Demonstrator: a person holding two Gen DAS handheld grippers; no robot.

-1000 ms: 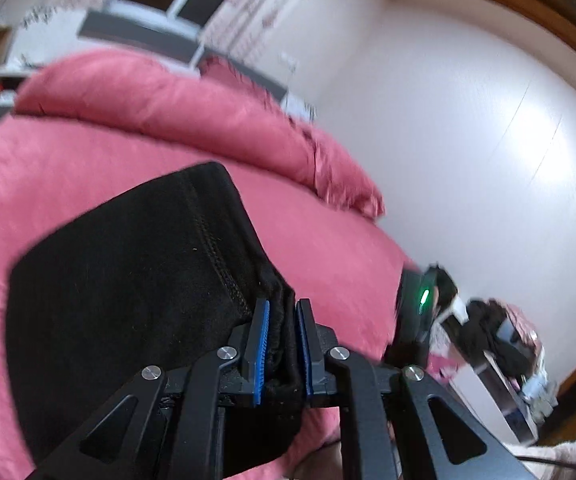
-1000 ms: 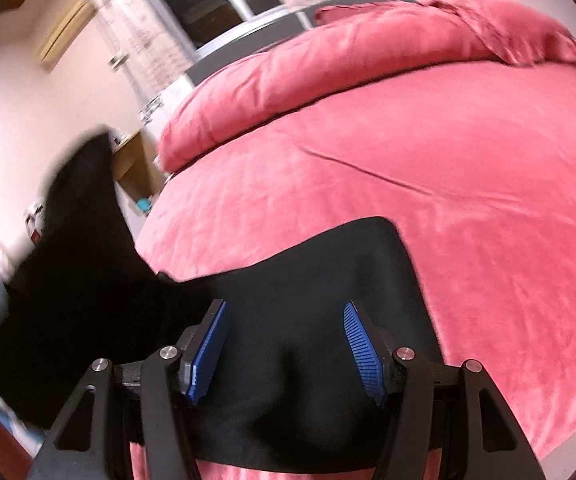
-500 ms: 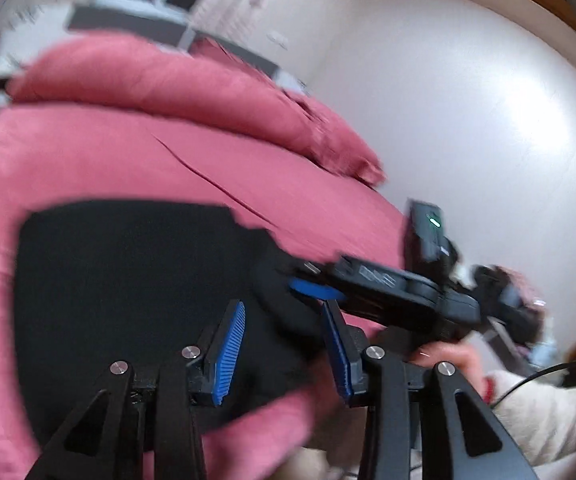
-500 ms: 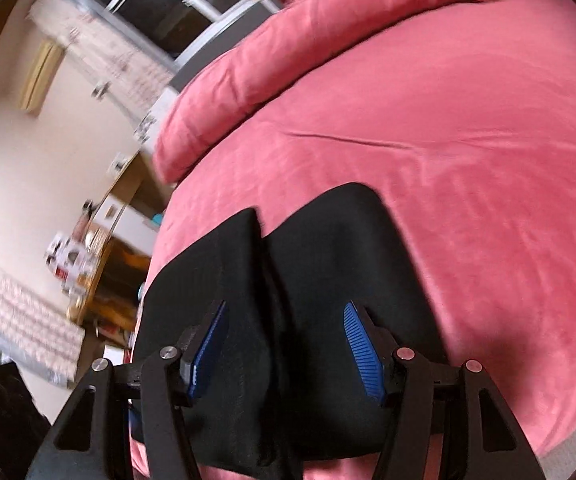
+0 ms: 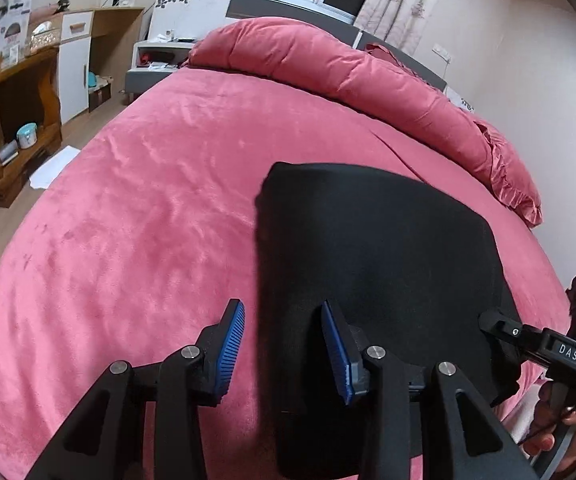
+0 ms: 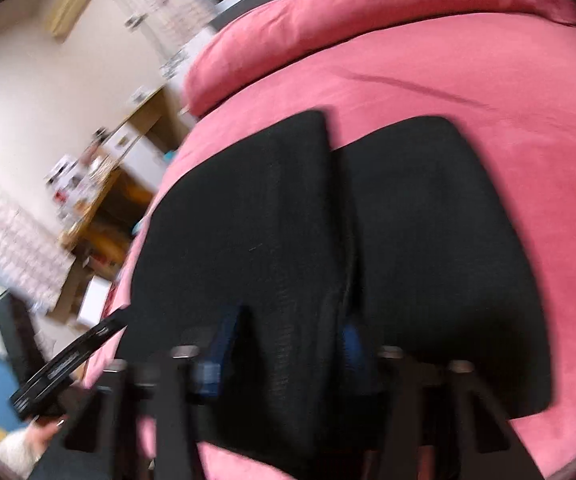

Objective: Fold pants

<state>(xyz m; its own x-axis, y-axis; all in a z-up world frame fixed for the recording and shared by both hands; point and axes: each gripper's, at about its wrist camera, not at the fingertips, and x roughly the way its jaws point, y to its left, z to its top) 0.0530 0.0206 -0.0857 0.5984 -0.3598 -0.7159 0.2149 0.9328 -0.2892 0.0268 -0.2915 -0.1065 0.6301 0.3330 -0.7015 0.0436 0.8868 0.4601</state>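
Observation:
The black pants (image 5: 376, 256) lie flat on the pink bed (image 5: 135, 208), near its front edge. In the right wrist view the pants (image 6: 328, 240) show as two panels side by side with a seam between them. My left gripper (image 5: 283, 348) is open and empty, over the left edge of the pants. My right gripper (image 6: 283, 344) is open, blurred, low over the near part of the pants. Its body also shows at the right edge of the left wrist view (image 5: 544, 348).
A rolled pink duvet (image 5: 348, 76) lies along the head of the bed. A wooden shelf unit (image 5: 11, 100) and a white cabinet (image 5: 75, 64) stand on the left. Paper (image 5: 53, 166) lies on the floor.
My left gripper has opened and let go of the pants leg, which now lies flat beside the other. Both grippers swung round; the right one moved in closer over the pants.

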